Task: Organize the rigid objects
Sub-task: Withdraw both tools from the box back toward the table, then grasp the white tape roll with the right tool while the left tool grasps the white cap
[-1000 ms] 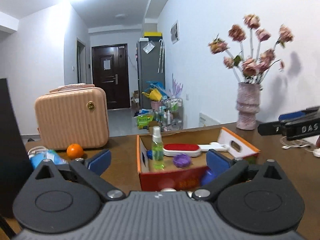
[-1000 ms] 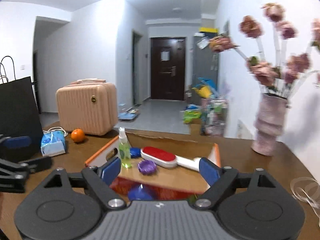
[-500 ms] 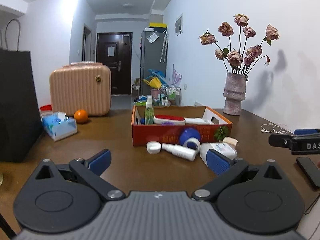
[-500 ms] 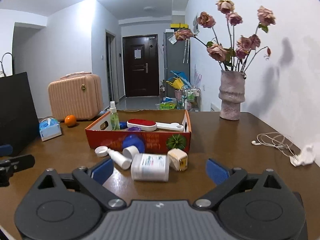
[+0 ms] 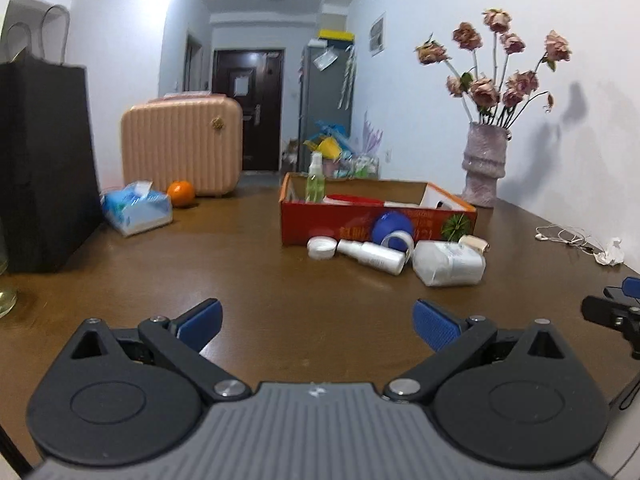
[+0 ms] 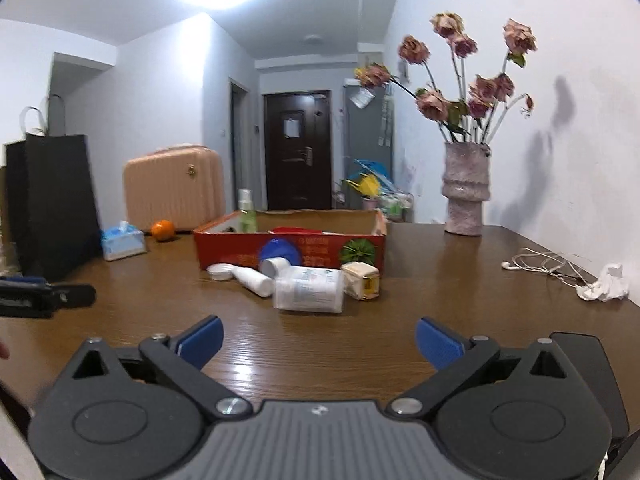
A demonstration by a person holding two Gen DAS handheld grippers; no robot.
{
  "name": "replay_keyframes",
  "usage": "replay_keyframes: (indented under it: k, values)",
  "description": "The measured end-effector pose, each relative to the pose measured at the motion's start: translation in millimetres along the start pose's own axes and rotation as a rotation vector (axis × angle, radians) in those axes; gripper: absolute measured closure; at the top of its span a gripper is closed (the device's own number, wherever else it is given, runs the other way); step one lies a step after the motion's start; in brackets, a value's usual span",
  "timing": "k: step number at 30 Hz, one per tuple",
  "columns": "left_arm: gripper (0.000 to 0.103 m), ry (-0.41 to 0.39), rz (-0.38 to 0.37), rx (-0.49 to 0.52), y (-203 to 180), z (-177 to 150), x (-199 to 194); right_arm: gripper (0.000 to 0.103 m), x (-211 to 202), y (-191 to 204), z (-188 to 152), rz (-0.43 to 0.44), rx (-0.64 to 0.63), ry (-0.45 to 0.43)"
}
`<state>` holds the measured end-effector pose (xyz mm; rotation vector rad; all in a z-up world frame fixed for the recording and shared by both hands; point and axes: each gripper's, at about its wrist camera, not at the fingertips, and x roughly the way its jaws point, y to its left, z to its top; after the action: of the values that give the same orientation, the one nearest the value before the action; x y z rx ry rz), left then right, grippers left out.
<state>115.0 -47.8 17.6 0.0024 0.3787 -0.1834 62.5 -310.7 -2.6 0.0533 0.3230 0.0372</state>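
Facing you, loose on the tabletop (image 6: 400,344) and pressed up against the front wall of the red cardboard box (image 6: 320,250): one white jar (image 6: 310,290) on its side, one slim white bottle (image 6: 252,280) lying flat, one white round lid (image 6: 219,270), one small cream carton (image 6: 362,279), one blue bottle (image 6: 280,252) with a white cap. Five pieces, all bunched and touching or nearly so, likely staged there so you can lift each one over the wall into the box.

Inside the box already: one green spray bottle (image 6: 247,218) standing upright at the far left corner, and a red-topped piece (image 6: 294,231) barely showing over the rim; anything else in there is hidden by the wall.

Your right gripper (image 6: 318,340) is empty, its jaws opening toward full spread, well short of the cluster. Your left gripper (image 5: 316,322) is also spread wide with nothing between the pads, likewise held back.

Further out, not your concern: one tissue pack (image 6: 122,242), one orange (image 6: 163,230), one pink case (image 6: 172,188), one black paper bag (image 6: 56,200), one vase of dried roses (image 6: 466,196), one tangle of earphones (image 6: 544,264).
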Motion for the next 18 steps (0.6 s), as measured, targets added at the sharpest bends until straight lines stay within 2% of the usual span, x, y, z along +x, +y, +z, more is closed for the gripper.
replay_keyframes:
  k: [2, 4, 7, 10, 15, 18]
  values:
    - [0.000, 0.013, -0.020, 0.042, -4, 3, 14, 0.000, 14, 1, 0, -0.016, -0.020, 0.014]
    - [0.000, 0.031, -0.025, 0.065, -6, 6, 30, 0.001, 30, 1, 2, 0.015, -0.031, 0.044]
    - [0.000, 0.048, -0.014, 0.081, -8, 15, 58, 0.008, 59, 0, 10, 0.055, -0.018, 0.077]
    - [0.000, 0.078, 0.008, 0.058, -7, 28, 90, 0.010, 90, -2, 20, 0.052, -0.003, 0.098]
    - [0.000, 0.117, -0.033, 0.016, -2, 54, 148, 0.029, 144, -17, 44, 0.059, 0.069, 0.140]
    - [0.001, 0.144, -0.063, 0.014, 0, 62, 184, 0.032, 172, -16, 60, 0.111, 0.055, 0.141]
